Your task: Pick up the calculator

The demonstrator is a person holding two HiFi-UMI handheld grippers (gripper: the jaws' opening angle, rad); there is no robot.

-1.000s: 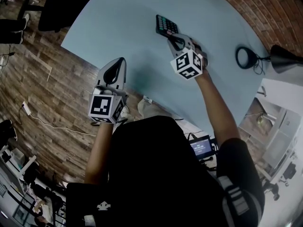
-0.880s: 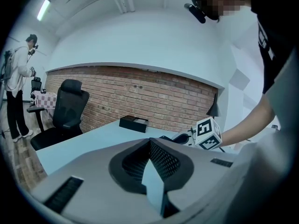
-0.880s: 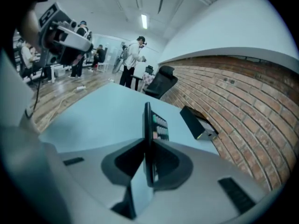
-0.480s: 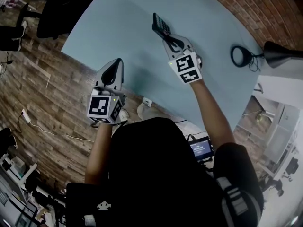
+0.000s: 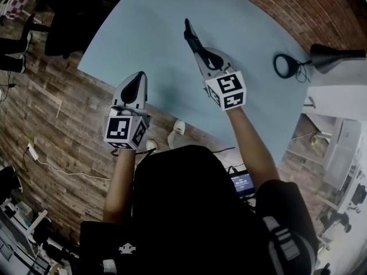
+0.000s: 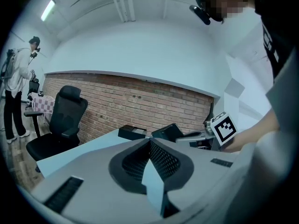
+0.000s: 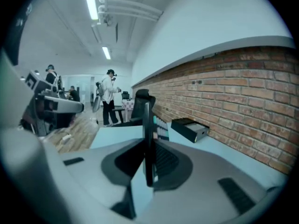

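Black plastic, thin and stiff, the calculator [image 5: 192,38] hangs clear of the pale blue worktop [image 5: 149,22], pinched across its thickness by the fingers of the right gripper [image 5: 199,53] — seen along them it stands as a narrow upright slab, keys facing one side. It looks light and rigid but smooth-cased (a hard squeeze on keys or display would be unkind), so I judge a deep, moderate pinch over the casing the safest hold, lest it pivot or slip. Left gripper [image 5: 139,78] hovers by the worktop's near edge, fingers closed together on nothing.
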